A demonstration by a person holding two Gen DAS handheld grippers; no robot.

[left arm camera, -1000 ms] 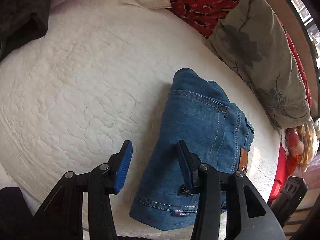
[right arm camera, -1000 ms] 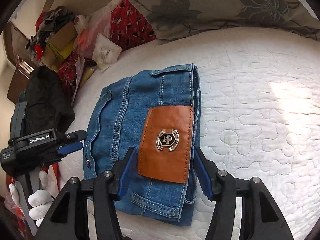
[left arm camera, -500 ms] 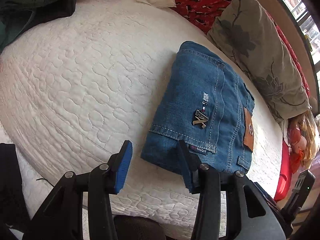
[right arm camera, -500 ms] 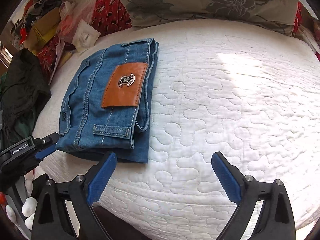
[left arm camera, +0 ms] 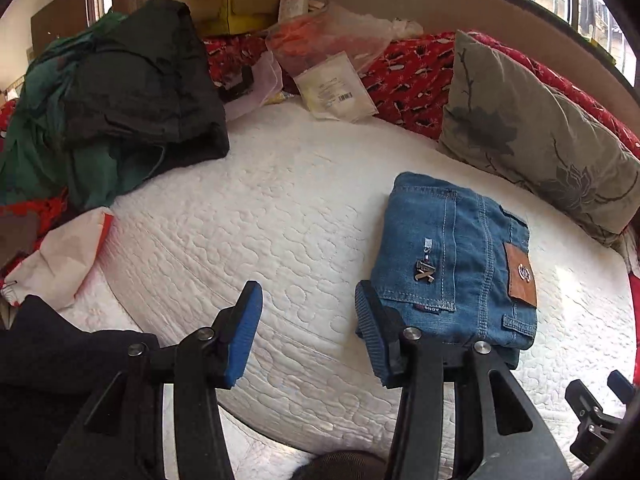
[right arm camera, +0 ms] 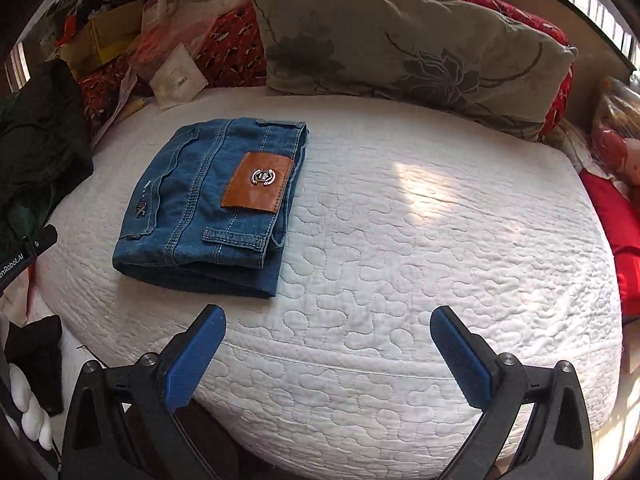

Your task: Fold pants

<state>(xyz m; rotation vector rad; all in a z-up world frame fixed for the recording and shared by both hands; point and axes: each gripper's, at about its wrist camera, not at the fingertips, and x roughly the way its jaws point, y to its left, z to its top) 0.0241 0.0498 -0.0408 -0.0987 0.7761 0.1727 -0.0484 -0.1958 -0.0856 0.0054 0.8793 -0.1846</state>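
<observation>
1. The white quilted bed (right arm camera: pixel 420 248) fills both views. A floral pillow (right arm camera: pixel 400 52) lies along its far side, and a heap of dark clothes (left arm camera: pixel 132 92) sits at the far left corner.

2. The pants (right arm camera: pixel 212 200) lie on the bed as a compact folded denim block, flat and apart from the pillow. A tan leather patch (right arm camera: pixel 258 182) faces up. The block's long axis runs from the near bed edge away towards the pillow.

3. The right gripper (right arm camera: pixel 326 354) hangs over bare quilt near the bed's front edge. Its jaws are opening, nearly as wide as they go, with nothing between them. From it the pants lie ahead and to the left, well apart.

4. The left gripper (left arm camera: pixel 308 330) has its jaws about half apart and opening, with only quilt between the pads. From it the pants lie ahead and to the right. Its right-hand finger (left arm camera: pixel 370 332) overlaps the near left corner of the block in the picture (whether it touches the cloth I cannot tell).

5. Judgement: the fold looks finished, with neither gripper holding cloth. Should any tidying follow, the left gripper is the nearer, and it would meet the block at its short near end, in line with the long axis.
</observation>
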